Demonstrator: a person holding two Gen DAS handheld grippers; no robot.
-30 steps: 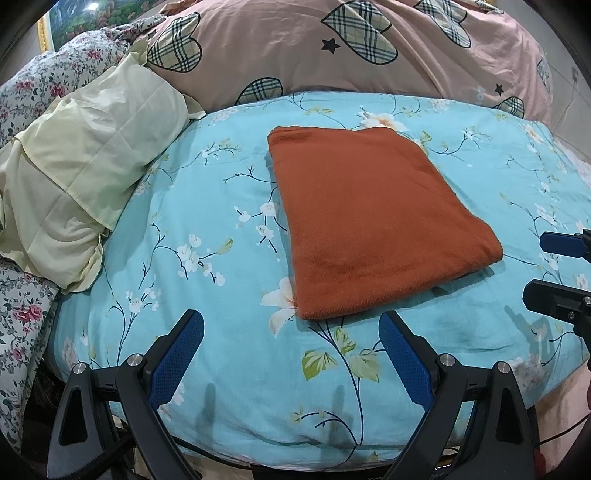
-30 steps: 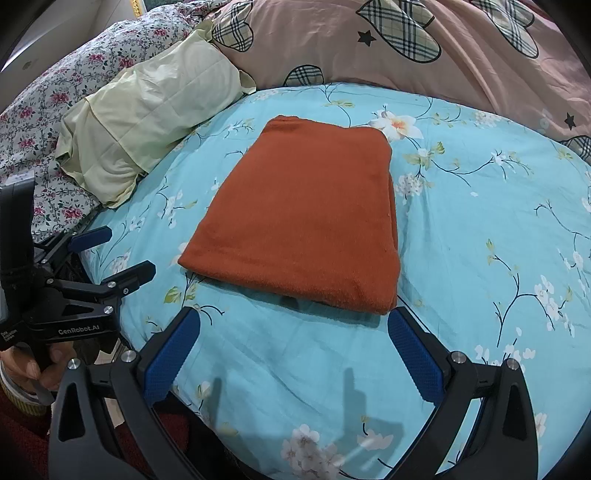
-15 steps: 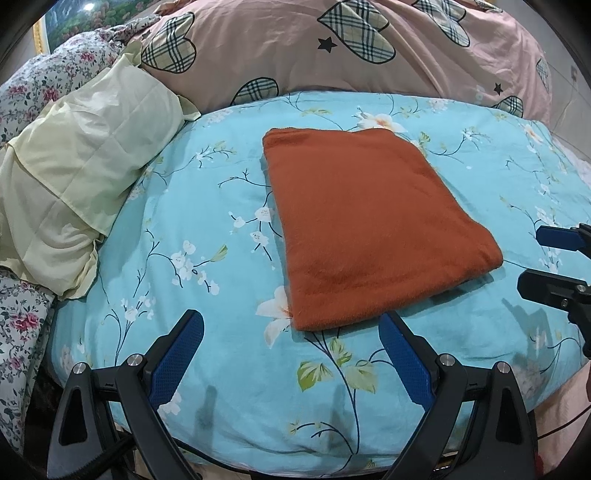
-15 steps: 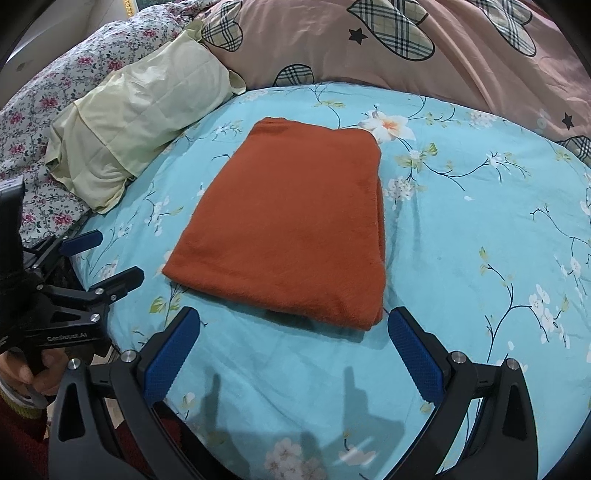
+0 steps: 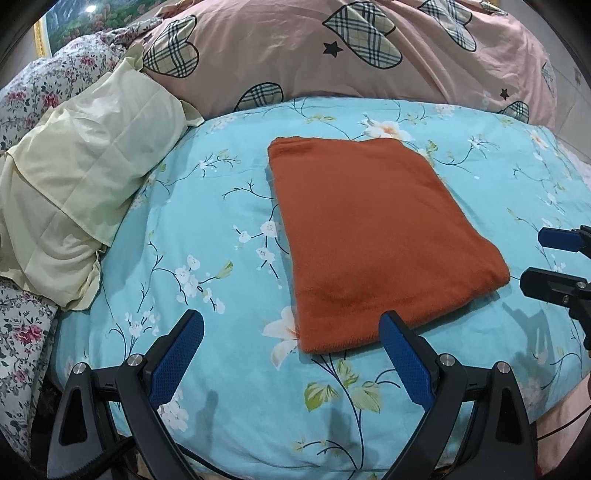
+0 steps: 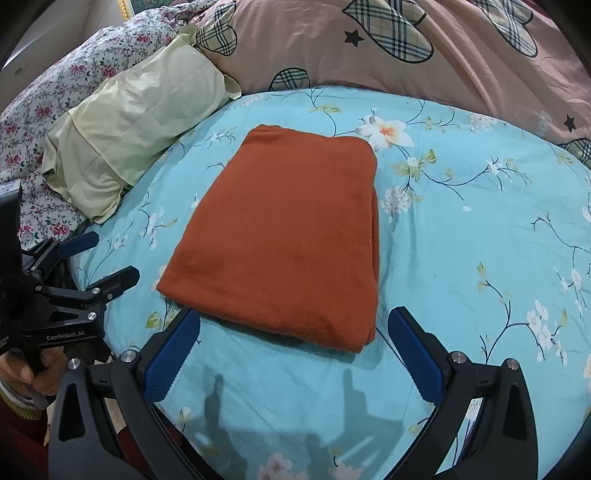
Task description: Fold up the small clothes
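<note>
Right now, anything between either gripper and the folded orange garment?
Nothing visible. Only bare floral bedsheet separates the open right gripper and open left gripper from the folded orange garment. The pale yellow pillow lies off to the left, apart from it.

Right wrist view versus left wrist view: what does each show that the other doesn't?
Only the right wrist view shows the hand holding the left claw, and the layered fold edge on the orange garment. Only the left wrist view shows the framed picture at top left, and the right claw coming in from the right edge. Both show the folded garment flat on the blue floral sheet, the pale yellow pillow, the pink heart-print bedding, and open, empty claws.
</note>
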